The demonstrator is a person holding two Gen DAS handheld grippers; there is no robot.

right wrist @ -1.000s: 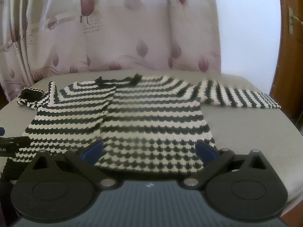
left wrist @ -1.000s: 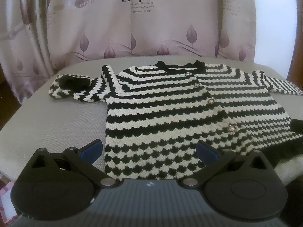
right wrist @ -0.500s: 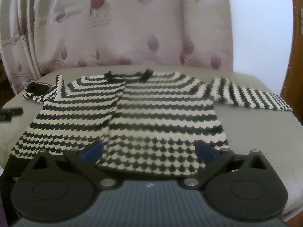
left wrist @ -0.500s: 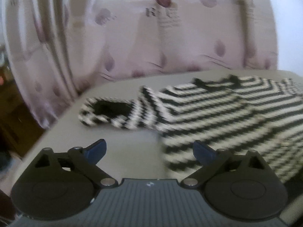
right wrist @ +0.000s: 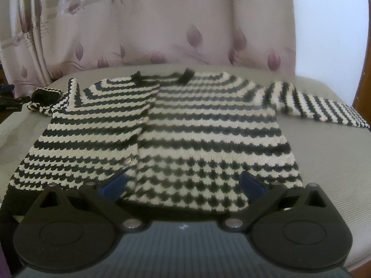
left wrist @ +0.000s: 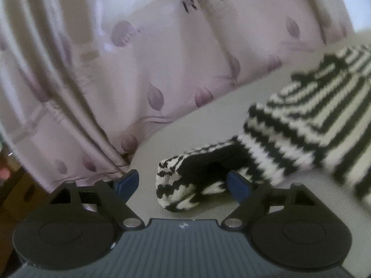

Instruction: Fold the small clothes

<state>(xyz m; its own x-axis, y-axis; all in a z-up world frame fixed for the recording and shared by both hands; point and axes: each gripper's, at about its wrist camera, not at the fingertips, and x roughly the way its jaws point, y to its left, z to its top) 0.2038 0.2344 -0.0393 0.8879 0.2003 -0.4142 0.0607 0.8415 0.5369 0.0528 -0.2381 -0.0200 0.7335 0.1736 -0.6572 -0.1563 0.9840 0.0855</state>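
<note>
A black-and-white striped knit cardigan [right wrist: 185,129] lies flat, front up, on a grey padded surface [right wrist: 329,153]. Its right sleeve [right wrist: 324,108] stretches out to the right. Its left sleeve [left wrist: 199,180] is bunched with the black cuff folded back; it also shows in the right wrist view [right wrist: 45,99]. My left gripper [left wrist: 183,183] is open, its blue fingertips on either side of the bunched cuff. My right gripper [right wrist: 183,183] is open over the cardigan's bottom hem, holding nothing. The left gripper's tip [right wrist: 9,102] shows at the far left of the right wrist view.
A pink curtain with a leaf print [right wrist: 162,23] hangs right behind the grey surface. A white wall [right wrist: 334,23] and a brown door frame [right wrist: 366,69] are at the right. Brown boxes [left wrist: 18,199] sit low at the left, beyond the surface's edge.
My left gripper has swung left from the cardigan's hem and closed in on the bunched left sleeve cuff. My right gripper has moved slightly closer to the hem. The cardigan has not moved.
</note>
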